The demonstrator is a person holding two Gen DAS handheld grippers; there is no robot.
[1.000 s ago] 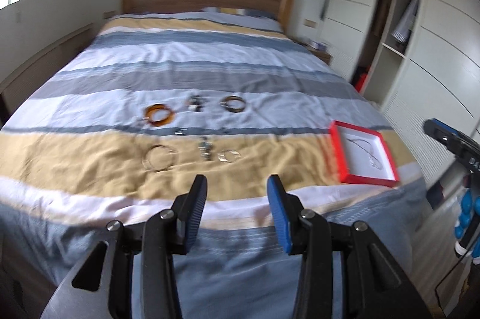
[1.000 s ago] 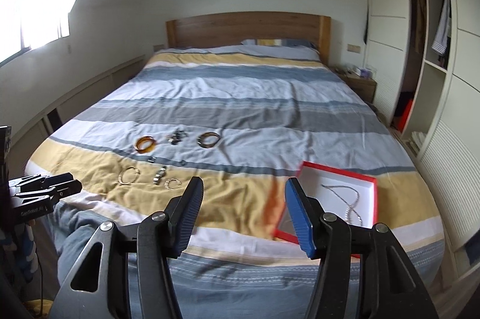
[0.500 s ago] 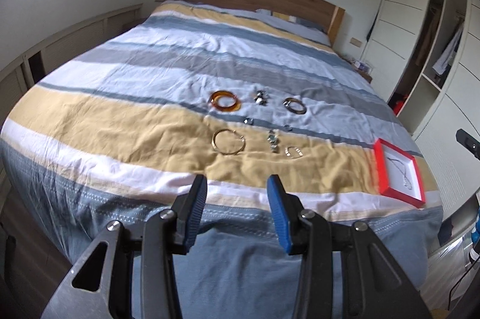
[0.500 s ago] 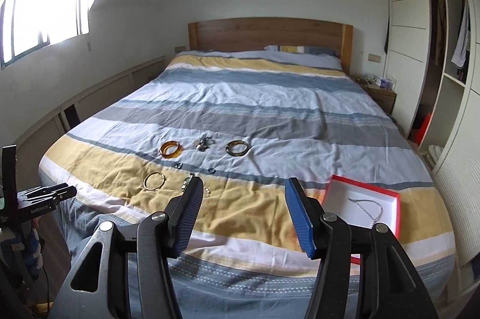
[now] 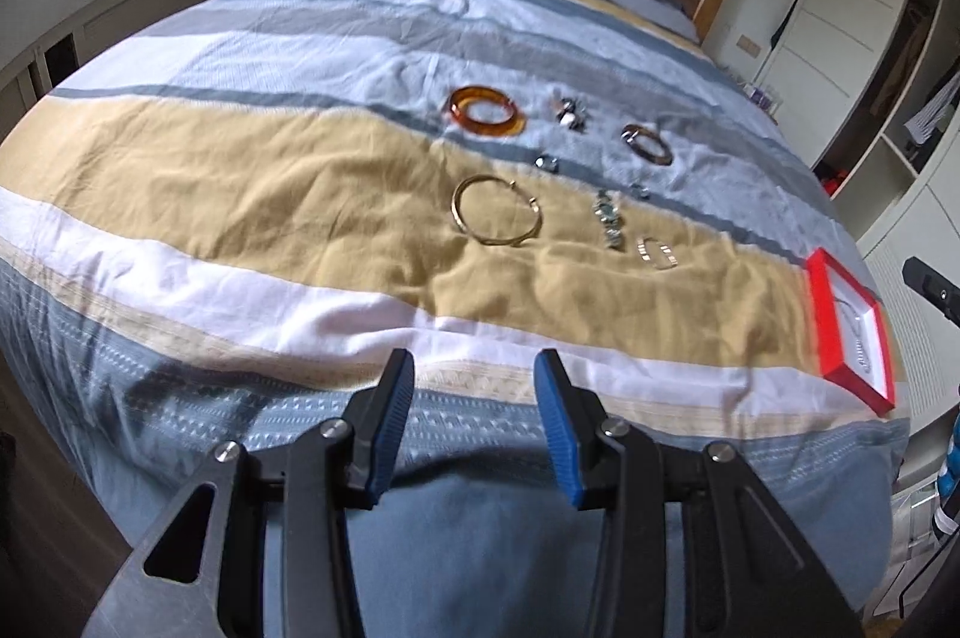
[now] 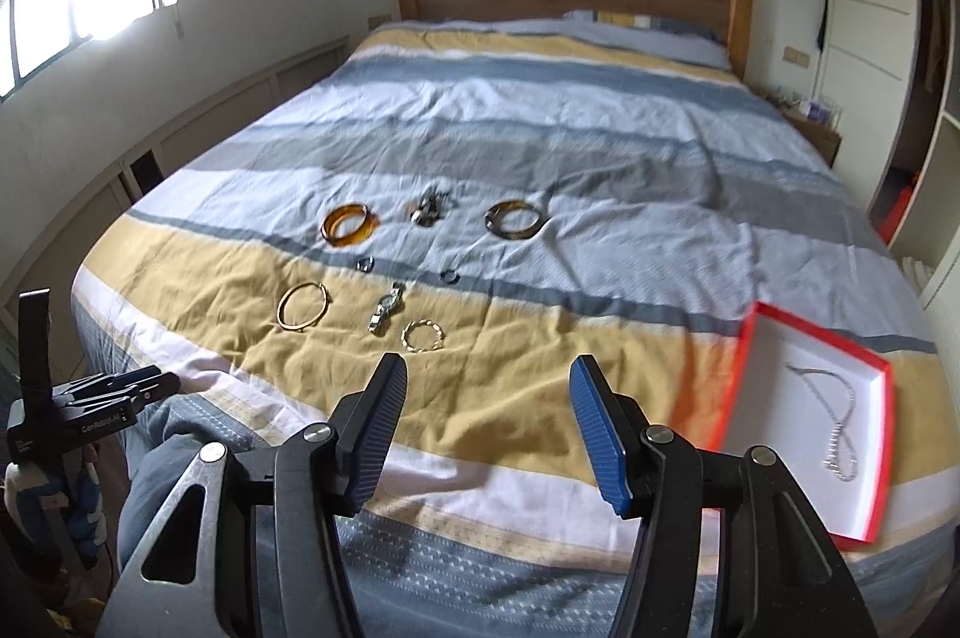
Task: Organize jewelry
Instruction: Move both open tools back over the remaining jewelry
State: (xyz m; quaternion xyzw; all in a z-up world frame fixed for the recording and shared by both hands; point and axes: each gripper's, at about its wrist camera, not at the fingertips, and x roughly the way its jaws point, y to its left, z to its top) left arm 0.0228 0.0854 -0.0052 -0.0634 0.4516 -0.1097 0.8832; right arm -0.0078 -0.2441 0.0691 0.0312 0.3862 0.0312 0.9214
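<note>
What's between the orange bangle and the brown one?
A small clump of silvery jewelry lies between the orange bangle and the brown bangle, apart from both. The right wrist view shows it best.

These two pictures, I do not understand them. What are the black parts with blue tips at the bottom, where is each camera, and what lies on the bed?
No robot arm is here. A person holds one two-finger gripper in each hand, and a camera on each looks forward along its fingers. One picture comes from the left gripper, the other from the right gripper. Both are open and hold nothing. On the striped bedspread lie an amber bangle, a thin gold bangle, a wristwatch, and other small pieces. At the right, a red box holds a silver necklace.
</note>
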